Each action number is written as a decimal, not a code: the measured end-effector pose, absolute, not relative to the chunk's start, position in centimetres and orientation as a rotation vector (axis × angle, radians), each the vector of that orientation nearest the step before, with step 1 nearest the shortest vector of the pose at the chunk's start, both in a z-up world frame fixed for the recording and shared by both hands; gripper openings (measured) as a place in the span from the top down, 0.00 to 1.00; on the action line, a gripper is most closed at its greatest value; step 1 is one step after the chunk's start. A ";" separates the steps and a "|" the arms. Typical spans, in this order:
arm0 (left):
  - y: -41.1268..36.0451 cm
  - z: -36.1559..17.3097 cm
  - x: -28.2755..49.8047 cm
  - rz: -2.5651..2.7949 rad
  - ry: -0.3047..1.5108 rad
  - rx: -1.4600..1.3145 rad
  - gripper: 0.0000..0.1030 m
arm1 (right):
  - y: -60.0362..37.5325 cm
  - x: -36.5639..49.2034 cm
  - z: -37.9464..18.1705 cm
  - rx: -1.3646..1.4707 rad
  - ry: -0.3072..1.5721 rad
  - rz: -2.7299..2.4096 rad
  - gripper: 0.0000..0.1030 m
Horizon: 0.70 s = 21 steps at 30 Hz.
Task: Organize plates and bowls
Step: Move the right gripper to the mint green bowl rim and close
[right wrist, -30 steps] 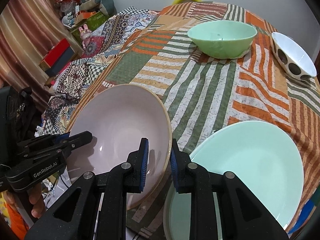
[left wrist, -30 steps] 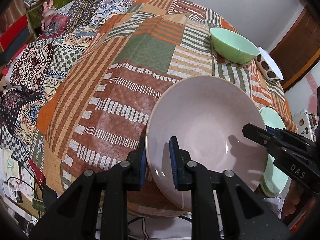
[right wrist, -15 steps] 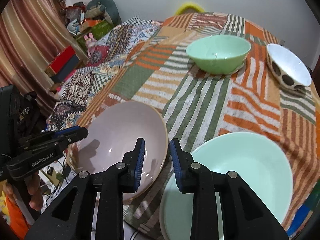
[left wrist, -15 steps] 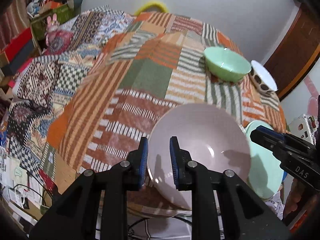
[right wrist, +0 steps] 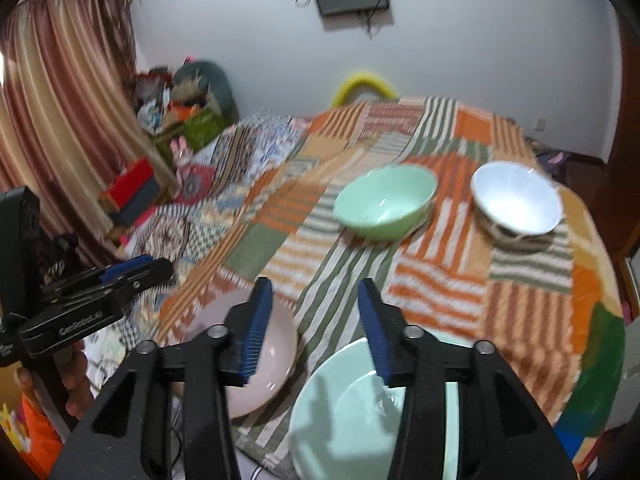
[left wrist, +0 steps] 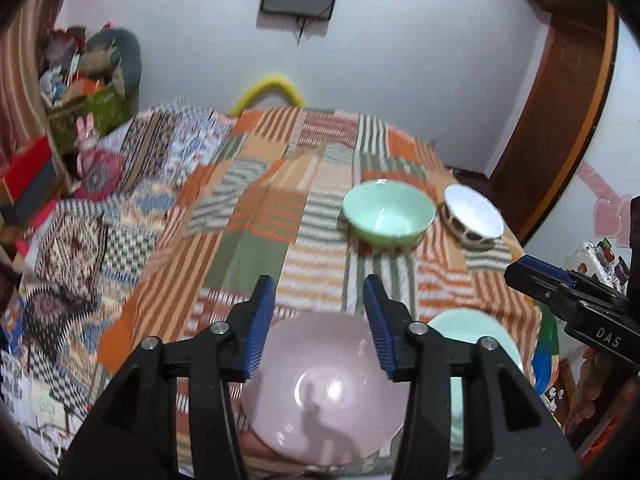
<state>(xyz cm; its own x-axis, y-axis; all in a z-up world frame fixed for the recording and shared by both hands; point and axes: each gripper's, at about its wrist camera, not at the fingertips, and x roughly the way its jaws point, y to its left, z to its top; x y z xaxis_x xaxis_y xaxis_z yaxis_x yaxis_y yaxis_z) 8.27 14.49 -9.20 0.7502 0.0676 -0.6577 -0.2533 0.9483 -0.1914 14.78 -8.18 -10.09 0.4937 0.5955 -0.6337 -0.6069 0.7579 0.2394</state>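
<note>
A pale pink plate [left wrist: 324, 392] lies at the table's near edge, also in the right wrist view [right wrist: 272, 352]. A mint green plate [right wrist: 360, 412] lies right of it; in the left wrist view only its edge [left wrist: 472, 324] shows. A mint green bowl [left wrist: 388, 214] [right wrist: 384, 206] and a white bowl with dark spots [left wrist: 472, 216] [right wrist: 516, 204] stand at the far right. My left gripper [left wrist: 318, 320] is open and empty above the pink plate. My right gripper [right wrist: 314, 328] is open and empty above the gap between the two plates.
A patchwork cloth [left wrist: 280, 208] covers the round table. A yellow chair back [left wrist: 268, 88] rises behind it. A patterned bedspread [left wrist: 80, 220] and a cluttered shelf [left wrist: 76, 92] lie to the left. A wooden door frame [left wrist: 560, 120] stands at the right.
Both grippers have opened and pulled up and back from the table. The pink plate, held at its rim before, now lies free on the cloth.
</note>
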 end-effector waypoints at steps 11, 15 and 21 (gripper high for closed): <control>13.9 -6.9 14.0 0.160 0.657 -0.253 0.33 | -9.6 18.7 -8.1 0.035 0.697 0.659 0.53; 13.7 -7.5 17.1 0.145 0.689 -0.256 0.33 | -9.5 20.7 -8.4 0.038 0.705 0.634 0.53; 13.9 -9.6 21.5 0.126 0.754 -0.260 0.33 | -8.6 23.6 -10.0 0.040 0.746 0.606 0.53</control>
<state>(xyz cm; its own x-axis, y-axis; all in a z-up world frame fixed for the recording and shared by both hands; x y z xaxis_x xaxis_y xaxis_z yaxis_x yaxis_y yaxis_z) 21.47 13.87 -9.55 0.7233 0.0204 -0.6903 -0.2058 0.9605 -0.1872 23.65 -8.61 -10.02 0.5731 0.5302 -0.6249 -0.5027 0.8296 0.2429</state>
